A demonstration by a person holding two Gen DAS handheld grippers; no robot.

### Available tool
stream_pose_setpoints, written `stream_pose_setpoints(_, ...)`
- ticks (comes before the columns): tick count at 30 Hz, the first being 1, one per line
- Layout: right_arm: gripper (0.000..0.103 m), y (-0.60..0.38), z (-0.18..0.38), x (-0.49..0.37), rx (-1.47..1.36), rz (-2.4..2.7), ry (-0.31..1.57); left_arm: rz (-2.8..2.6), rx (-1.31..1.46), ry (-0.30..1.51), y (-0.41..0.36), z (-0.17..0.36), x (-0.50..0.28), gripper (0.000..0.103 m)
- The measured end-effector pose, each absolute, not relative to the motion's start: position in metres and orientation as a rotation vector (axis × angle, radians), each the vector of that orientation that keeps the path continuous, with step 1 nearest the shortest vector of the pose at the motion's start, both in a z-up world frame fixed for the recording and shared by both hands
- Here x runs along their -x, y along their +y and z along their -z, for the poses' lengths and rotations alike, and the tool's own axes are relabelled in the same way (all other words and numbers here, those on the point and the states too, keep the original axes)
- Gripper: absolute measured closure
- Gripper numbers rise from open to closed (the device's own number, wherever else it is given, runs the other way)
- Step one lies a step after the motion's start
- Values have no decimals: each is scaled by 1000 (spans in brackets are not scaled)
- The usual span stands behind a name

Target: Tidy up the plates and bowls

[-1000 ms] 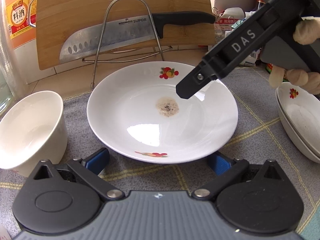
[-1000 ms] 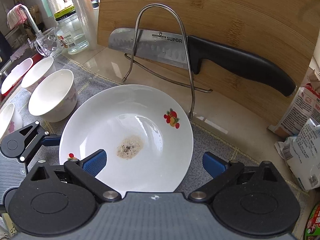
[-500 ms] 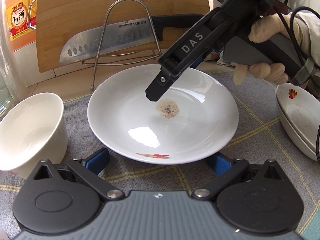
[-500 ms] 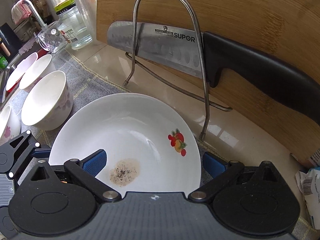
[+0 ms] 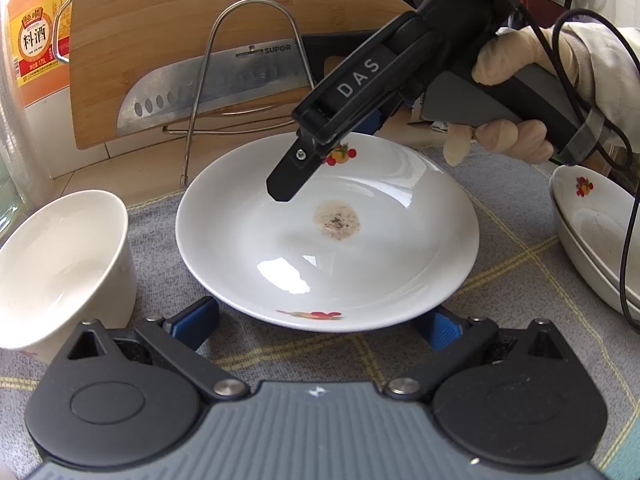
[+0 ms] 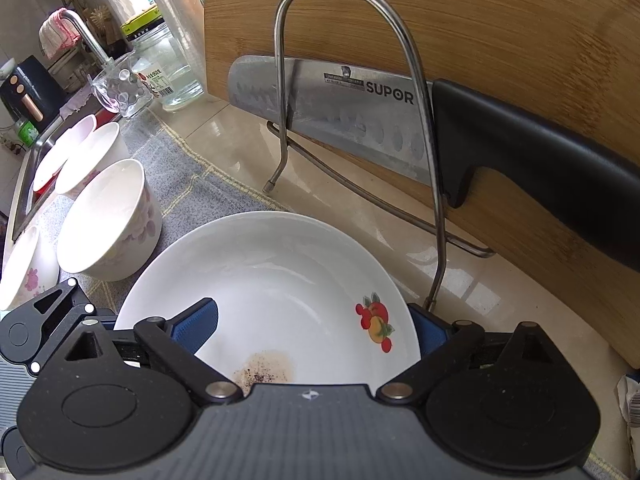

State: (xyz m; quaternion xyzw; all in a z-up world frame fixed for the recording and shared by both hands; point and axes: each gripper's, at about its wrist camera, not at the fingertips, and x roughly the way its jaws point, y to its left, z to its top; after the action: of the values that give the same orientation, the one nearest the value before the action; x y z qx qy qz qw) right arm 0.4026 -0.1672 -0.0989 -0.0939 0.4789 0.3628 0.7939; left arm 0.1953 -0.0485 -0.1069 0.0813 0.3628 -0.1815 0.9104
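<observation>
A white plate (image 5: pixel 280 240) with a brown stain and fruit prints lies on the grey mat. My left gripper (image 5: pixel 318 322) is open, its blue pads on either side of the plate's near rim. My right gripper (image 5: pixel 320 156), held by a gloved hand, slants down over the plate's far side. In the right wrist view the plate (image 6: pixel 280 272) fills the foreground, and the right gripper (image 6: pixel 312 326) has one pad over the plate's inside and one outside its rim. Its jaws are closing, and the pads are not pressing on the rim. A white bowl (image 5: pixel 60 264) stands left of the plate.
Stacked fruit-print dishes (image 5: pixel 592 240) sit at the right. Behind the plate a wire rack (image 6: pixel 360 120) holds a knife (image 6: pixel 520 160) against a bamboo cutting board (image 6: pixel 480 20). Several flowered bowls (image 6: pixel 108 220), a glass jar (image 6: pixel 168 68) and a sink tap (image 6: pixel 84 36) stand at the left.
The right gripper came in from the right and sank over the plate, so the plate's far rim now lies between its jaws. The left gripper and the plate stayed put.
</observation>
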Motion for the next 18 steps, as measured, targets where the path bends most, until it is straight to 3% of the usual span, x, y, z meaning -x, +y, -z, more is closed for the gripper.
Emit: stream_pose_setpoints(18, 4, -167, 99, -405, 181, -794, 1025, 387, -228, 719, -54, 103, -188, 1)
